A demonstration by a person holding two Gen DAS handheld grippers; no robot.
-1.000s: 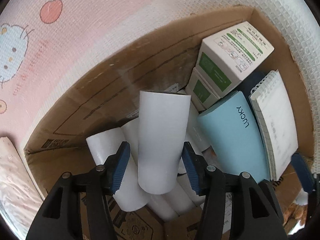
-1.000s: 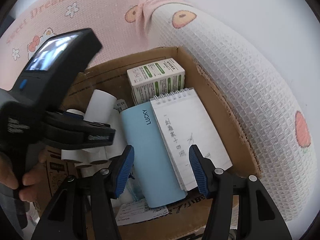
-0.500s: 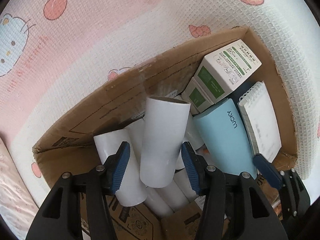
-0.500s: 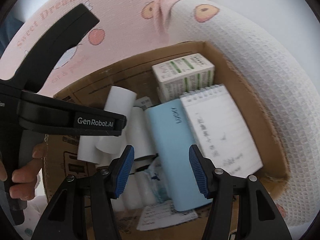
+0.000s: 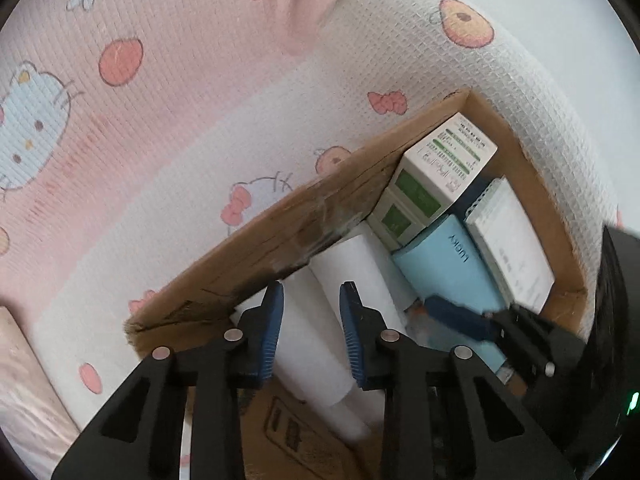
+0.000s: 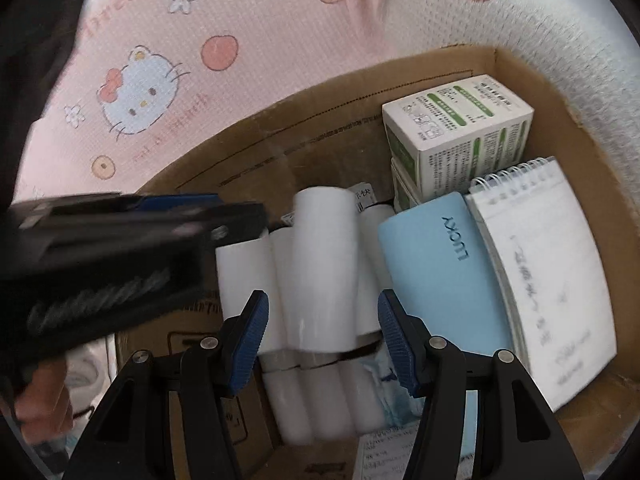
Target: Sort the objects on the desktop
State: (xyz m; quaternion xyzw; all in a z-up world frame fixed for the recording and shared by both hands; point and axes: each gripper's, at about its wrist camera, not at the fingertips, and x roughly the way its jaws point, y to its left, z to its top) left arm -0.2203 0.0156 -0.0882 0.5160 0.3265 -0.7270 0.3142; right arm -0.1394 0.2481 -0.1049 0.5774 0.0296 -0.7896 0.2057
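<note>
Although my left gripper (image 5: 308, 320) has just been closing, its jaws hold nothing and stand above the cardboard box (image 6: 320, 128). My right gripper (image 6: 322, 336) is open, directly over the uppermost white paper roll (image 6: 324, 264), which lies on the other rolls at the box's left half, left of the blue case (image 6: 436, 276). Its long axis runs between my pads (image 6: 250, 336), away from the wrist. Judgement: the right hand is nearer
</note>
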